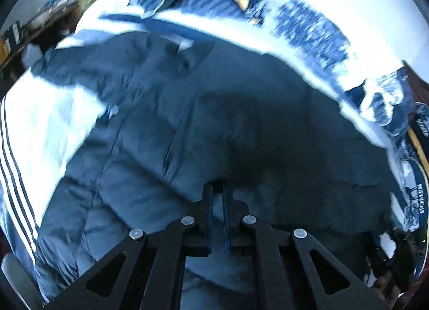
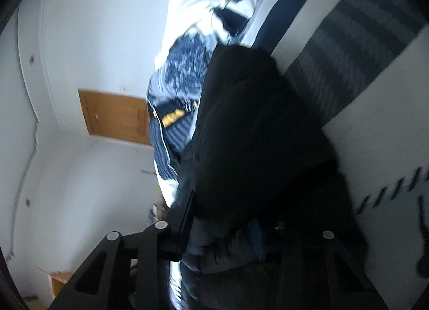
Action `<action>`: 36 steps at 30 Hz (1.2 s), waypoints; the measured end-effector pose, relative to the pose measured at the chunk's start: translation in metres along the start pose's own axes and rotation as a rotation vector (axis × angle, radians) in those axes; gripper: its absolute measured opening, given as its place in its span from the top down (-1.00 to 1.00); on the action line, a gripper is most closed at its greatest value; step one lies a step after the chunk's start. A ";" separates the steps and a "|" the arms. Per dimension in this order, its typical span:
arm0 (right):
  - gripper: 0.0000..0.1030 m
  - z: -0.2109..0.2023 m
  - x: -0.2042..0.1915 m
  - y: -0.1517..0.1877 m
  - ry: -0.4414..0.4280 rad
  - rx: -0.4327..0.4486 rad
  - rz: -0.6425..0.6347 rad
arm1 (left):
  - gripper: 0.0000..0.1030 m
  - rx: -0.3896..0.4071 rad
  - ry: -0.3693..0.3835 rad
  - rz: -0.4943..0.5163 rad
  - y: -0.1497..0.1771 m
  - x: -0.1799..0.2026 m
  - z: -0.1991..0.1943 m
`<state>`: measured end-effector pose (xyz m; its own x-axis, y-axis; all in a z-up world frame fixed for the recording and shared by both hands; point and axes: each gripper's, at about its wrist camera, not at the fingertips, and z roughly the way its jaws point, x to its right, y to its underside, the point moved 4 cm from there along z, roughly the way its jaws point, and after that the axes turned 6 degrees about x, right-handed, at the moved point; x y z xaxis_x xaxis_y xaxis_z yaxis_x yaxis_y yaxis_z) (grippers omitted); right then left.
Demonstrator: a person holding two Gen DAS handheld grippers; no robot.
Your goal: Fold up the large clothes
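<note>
A dark padded jacket point(image 1: 219, 111) lies spread across the bed and fills most of the left wrist view. My left gripper point(image 1: 217, 189) points down at its near edge. Its fingers point(image 1: 207, 202) stand almost together, pinching a thin fold of the jacket's hem. In the right wrist view the jacket point(image 2: 257, 133) hangs as a black bulk in front of the camera. My right gripper point(image 2: 222, 213) has a thick bunch of the padding between its jaws. Only one of its fingers point(image 2: 187, 216) shows; the cloth hides the other.
The bed carries a white and blue patterned duvet point(image 1: 308, 28) and a white cover with dark stripes point(image 1: 16, 165). A cluttered table point(image 1: 40, 23) stands at the far left. A wooden door point(image 2: 115, 117) and white walls point(image 2: 80, 42) lie beyond the bed.
</note>
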<state>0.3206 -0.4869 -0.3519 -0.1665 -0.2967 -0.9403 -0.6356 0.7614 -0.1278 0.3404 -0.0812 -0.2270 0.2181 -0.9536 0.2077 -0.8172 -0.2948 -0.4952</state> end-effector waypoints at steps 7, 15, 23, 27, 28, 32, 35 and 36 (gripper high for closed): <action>-0.50 -0.015 0.002 -0.010 0.007 0.075 0.010 | -0.25 -0.067 0.060 -0.007 0.015 0.009 0.018; 0.41 -0.022 0.038 -0.019 0.019 0.104 0.139 | 0.90 0.003 -0.008 -0.007 -0.032 0.010 0.033; 0.73 -0.003 0.002 -0.004 0.107 0.027 -0.040 | 0.90 0.074 -0.044 -0.071 -0.036 -0.045 0.010; 0.57 -0.004 0.018 -0.005 0.102 0.016 0.050 | 0.87 0.043 -0.057 -0.034 -0.016 -0.044 0.021; 0.43 -0.007 0.018 -0.008 0.100 0.031 0.052 | 0.86 0.040 -0.059 -0.020 -0.013 -0.044 0.020; 0.19 -0.023 0.029 -0.019 0.130 0.094 0.071 | 0.86 0.080 -0.073 0.031 -0.008 -0.035 0.011; 0.60 -0.032 0.035 -0.020 0.127 0.112 0.093 | 0.86 0.082 -0.087 0.039 -0.003 -0.031 0.011; 0.67 -0.030 0.034 -0.021 0.147 0.108 0.080 | 0.86 0.059 -0.084 0.044 -0.004 -0.035 0.018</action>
<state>0.3057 -0.5296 -0.3720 -0.3261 -0.3076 -0.8939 -0.5328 0.8409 -0.0950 0.3460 -0.0472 -0.2476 0.2285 -0.9668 0.1144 -0.7946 -0.2531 -0.5519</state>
